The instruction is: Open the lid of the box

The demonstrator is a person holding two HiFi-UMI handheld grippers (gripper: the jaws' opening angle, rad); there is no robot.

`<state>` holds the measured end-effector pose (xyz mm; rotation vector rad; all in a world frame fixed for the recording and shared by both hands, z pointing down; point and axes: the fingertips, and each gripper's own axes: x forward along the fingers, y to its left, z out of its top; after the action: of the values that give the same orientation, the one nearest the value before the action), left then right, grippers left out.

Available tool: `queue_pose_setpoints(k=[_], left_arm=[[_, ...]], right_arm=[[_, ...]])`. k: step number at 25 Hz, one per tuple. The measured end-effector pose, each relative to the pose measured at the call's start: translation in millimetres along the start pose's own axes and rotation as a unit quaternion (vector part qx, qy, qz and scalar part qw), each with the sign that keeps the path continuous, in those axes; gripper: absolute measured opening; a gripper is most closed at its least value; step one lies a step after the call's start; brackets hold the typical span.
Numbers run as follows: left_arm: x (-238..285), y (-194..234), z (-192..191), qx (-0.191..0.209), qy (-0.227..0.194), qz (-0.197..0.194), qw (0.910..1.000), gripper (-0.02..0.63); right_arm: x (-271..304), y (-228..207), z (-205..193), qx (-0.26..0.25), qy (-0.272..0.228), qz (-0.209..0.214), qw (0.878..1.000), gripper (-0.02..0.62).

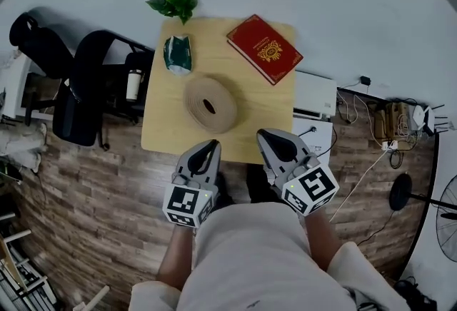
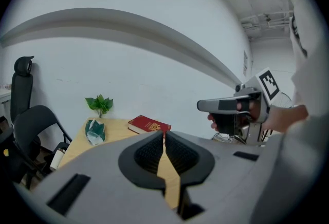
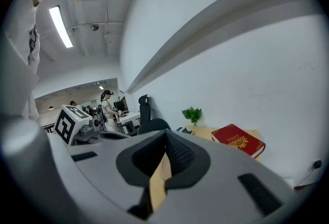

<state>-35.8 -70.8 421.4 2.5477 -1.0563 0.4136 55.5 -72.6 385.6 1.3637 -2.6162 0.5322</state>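
A red, book-shaped box [image 1: 264, 48] with a gold emblem lies closed on the far right corner of a small wooden table [image 1: 161, 135]. It also shows in the left gripper view [image 2: 149, 125] and the right gripper view [image 3: 238, 141]. My left gripper [image 1: 212, 146] hangs over the table's near edge with its jaws together and nothing between them [image 2: 163, 138]. Just to its right, my right gripper [image 1: 265, 135] is also shut and empty [image 3: 165, 136]. Both point toward the table and stay well short of the box.
A round beige roll [image 1: 211, 104] lies mid-table in front of the grippers. A green and white bag [image 1: 177, 54] and a small plant [image 1: 173, 4] sit at the far left. Black chairs [image 1: 78, 95] stand left of the table, a white unit [image 1: 314, 94] and cables [image 1: 371, 145] right.
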Motion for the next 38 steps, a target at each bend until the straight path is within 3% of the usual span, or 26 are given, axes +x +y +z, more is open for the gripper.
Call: queue_pose_setpoints(k=[11, 20, 31, 38], left_arm=[[35.8, -12.7, -4.8, -0.023, 0.004, 0.071, 0.9972, 0.009], [57.2, -25.3, -26.7, -0.036, 0.012, 0.094, 0.9948, 0.009], [78.5, -9.2, -51.1, -0.041, 0.024, 0.109, 0.9929, 0.012], [90.7, 3.7, -75.6, -0.043, 0.053, 0.110, 0.9916, 0.029]], right_arm=[[12.6, -40.2, -10.6, -0.010, 0.032, 0.088, 0.996, -0.002], [13.2, -51.6, -29.6, -0.019, 0.067, 0.132, 0.989, -0.002], [13.3, -66.5, -49.6, -0.016, 0.083, 0.122, 0.989, -0.002], [18.2, -74.4, -63.9, -0.006, 0.092, 0.109, 0.990, -0.002]])
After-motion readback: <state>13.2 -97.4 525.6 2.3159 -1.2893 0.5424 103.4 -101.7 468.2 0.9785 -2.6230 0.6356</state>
